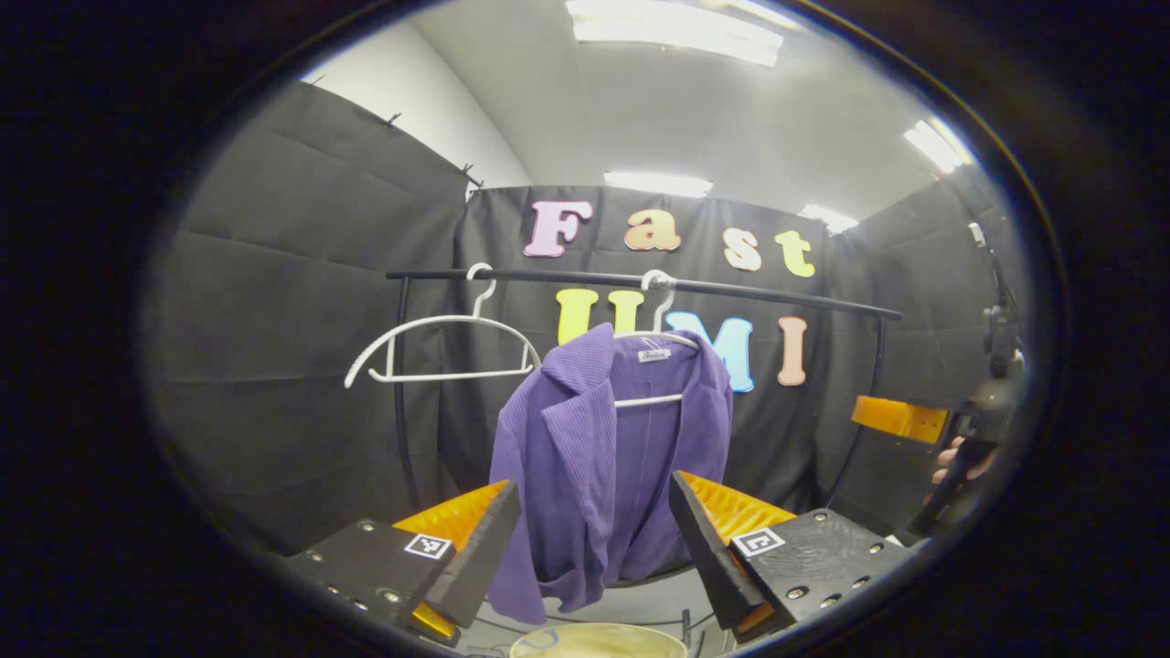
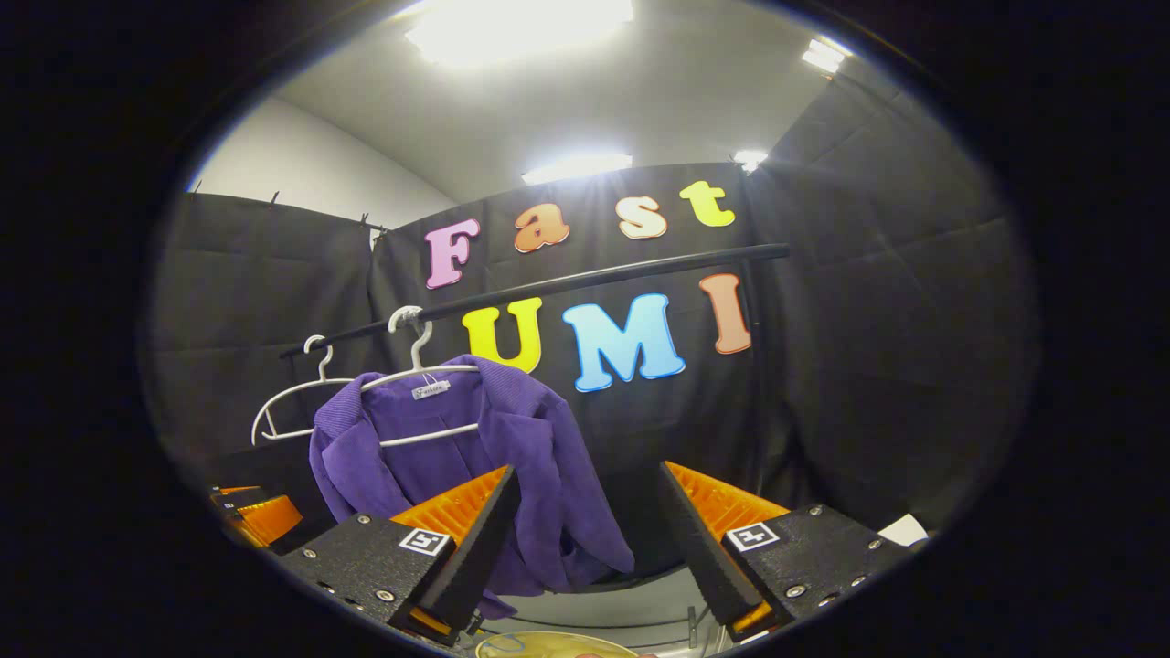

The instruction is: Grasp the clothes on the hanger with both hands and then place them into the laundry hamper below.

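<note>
A black clothes rail (image 1: 640, 281) spans the booth in front of the cloth wall; an empty white hanger (image 1: 439, 343) hangs near its left end, and beside it a second white hanger (image 1: 660, 340) carries the purple corduroy jacket (image 1: 608, 457), which droops with its front open and its hem loose; below the hem, the pale rim of the laundry hamper (image 1: 599, 640) shows at the bottom of the left gripper view. The left claw (image 1: 594, 548) stands wide, its fingers either side of the jacket's lower part, closed on nothing; whether they touch the cloth I cannot tell. The right claw (image 2: 590, 548) is likewise wide and holds nothing, the jacket (image 2: 475, 457) off to its left behind one finger; the hamper rim (image 2: 548, 645) lies below it. In the left gripper view the right claw (image 1: 900, 420) shows near the rail's right end, held by a hand (image 1: 955, 461); open room lies between the jacket and that end.
</note>
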Demonstrator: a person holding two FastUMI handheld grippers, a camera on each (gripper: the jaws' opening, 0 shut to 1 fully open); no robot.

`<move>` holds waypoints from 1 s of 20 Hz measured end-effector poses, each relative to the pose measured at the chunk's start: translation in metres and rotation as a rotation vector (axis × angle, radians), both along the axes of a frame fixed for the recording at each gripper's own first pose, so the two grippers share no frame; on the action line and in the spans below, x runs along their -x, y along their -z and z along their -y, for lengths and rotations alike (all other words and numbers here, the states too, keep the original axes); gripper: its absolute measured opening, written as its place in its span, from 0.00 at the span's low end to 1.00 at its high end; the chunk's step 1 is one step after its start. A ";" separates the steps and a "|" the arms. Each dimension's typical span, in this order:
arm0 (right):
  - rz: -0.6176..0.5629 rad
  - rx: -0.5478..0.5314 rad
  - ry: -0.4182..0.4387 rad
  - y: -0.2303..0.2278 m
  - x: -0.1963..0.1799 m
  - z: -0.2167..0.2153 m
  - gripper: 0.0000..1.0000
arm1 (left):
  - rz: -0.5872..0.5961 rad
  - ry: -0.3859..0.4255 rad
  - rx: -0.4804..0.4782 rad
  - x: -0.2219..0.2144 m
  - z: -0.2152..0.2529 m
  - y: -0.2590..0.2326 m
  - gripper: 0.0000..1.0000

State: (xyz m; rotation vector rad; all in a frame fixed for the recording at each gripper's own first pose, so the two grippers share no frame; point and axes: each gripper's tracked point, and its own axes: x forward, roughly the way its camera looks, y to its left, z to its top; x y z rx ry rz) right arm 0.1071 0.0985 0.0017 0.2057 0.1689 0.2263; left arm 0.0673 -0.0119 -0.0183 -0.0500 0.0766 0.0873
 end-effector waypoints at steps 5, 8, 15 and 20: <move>-0.026 -0.007 -0.154 0.014 -0.059 -0.054 0.94 | -0.019 -0.051 0.032 -0.047 0.003 0.006 1.00; -0.050 0.001 -0.211 0.030 -0.088 -0.076 0.94 | -0.034 -0.085 0.046 -0.073 0.001 0.013 1.00; -0.119 -0.001 -0.303 0.074 -0.142 -0.113 0.94 | -0.080 -0.232 0.110 -0.126 -0.023 0.039 1.00; -0.113 0.047 -0.365 0.092 -0.164 -0.130 0.94 | -0.098 -0.269 0.106 -0.155 -0.014 0.050 0.95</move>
